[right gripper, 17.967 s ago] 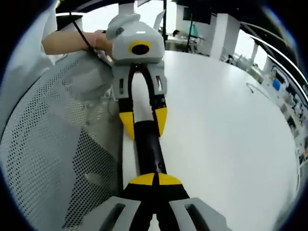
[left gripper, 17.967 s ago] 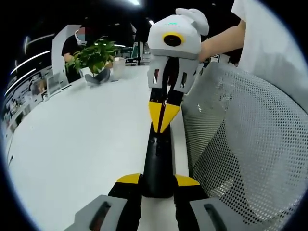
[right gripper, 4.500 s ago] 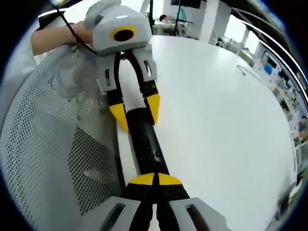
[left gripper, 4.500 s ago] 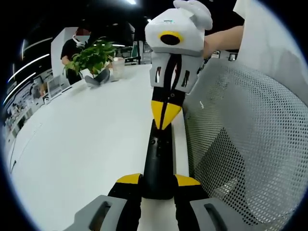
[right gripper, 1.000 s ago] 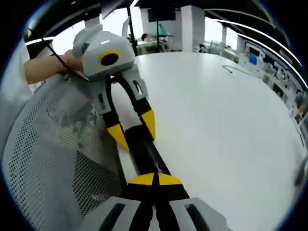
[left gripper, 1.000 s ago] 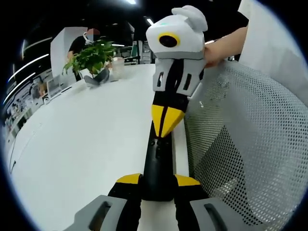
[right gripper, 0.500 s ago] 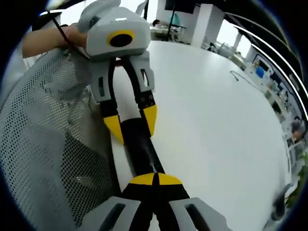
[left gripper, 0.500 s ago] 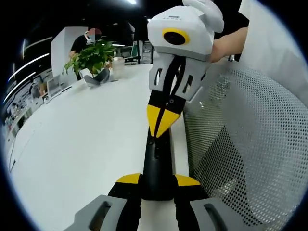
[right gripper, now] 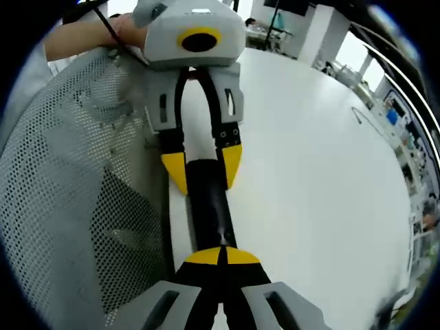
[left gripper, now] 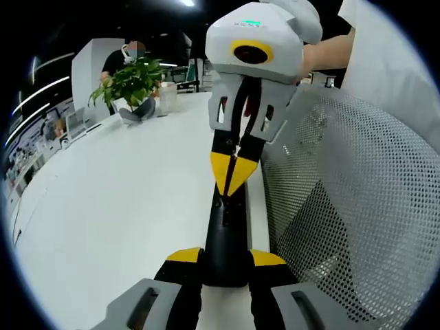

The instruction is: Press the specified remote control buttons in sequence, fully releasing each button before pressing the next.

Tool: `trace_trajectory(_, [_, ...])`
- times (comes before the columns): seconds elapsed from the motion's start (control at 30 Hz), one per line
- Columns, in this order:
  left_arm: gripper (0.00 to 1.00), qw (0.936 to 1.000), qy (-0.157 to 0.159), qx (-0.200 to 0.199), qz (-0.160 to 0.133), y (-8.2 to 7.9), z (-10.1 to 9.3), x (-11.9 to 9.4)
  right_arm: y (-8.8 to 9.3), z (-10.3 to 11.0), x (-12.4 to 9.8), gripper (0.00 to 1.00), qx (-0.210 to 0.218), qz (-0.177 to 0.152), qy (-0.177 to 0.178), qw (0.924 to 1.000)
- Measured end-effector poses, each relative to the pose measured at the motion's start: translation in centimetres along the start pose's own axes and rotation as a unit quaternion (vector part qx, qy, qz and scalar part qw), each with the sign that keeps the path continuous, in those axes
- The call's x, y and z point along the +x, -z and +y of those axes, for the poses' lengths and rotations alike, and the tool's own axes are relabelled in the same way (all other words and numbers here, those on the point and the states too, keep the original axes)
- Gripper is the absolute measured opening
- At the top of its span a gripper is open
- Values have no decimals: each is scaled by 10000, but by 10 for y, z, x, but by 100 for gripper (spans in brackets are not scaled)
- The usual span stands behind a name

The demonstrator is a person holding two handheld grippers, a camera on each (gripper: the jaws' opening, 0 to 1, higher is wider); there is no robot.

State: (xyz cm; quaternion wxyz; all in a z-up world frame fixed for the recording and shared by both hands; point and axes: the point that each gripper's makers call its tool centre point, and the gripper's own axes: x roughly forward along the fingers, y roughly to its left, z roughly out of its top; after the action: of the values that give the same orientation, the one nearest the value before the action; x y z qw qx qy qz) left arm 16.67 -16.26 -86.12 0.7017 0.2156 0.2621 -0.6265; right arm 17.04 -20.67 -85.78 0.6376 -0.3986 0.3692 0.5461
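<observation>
A long black remote lies along the white table's edge. My left gripper is shut on its near end, one yellow tip on each side. In the right gripper view the left gripper clamps the remote at its far end. My right gripper is shut, its yellow tips pressed together into a point over the remote's button face. In the left gripper view the right gripper comes down from above onto the remote's far half. I cannot tell whether it touches a button.
A grey mesh chair back stands right beside the table edge, also seen as the chair back. The white table stretches away, with a potted plant at the far end. A person's hand holds the left gripper.
The right gripper has straightened from a tilt to nearly upright over the remote, its shut tips staying at about the same spot. The left gripper and remote have not moved.
</observation>
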Motion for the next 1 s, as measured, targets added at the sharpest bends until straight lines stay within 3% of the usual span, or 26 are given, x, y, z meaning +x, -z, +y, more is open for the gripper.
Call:
trace_trajectory(0.17, [25,10000,-8,-10,-4,0,0,0,1,-1,-2,0,309,-455,236,9982])
trace_trajectory(0.23, [25,10000,-7,-16,1,0,0,0,1,-1,-3,0,536,-578,298,9964])
trace_trajectory(0.33, [25,10000,-5,-17,9,0,0,0,1,2,-4,0,543,-616,311,9961])
trace_trajectory(0.6, [25,10000,8,-8,-6,0,-1,0,-8,17,-5,0,183,-710,236,9970])
trace_trajectory(0.67, [25,10000,9,-6,-8,0,-1,1,-10,18,-4,0,-221,-609,329,9974])
trace_trajectory(0.73, [25,10000,10,-5,-11,0,-1,1,-9,24,1,0,-197,-547,174,9982])
trace_trajectory(1.0, [25,10000,29,20,-18,0,-1,1,-10,20,1,0,-269,-509,188,9982])
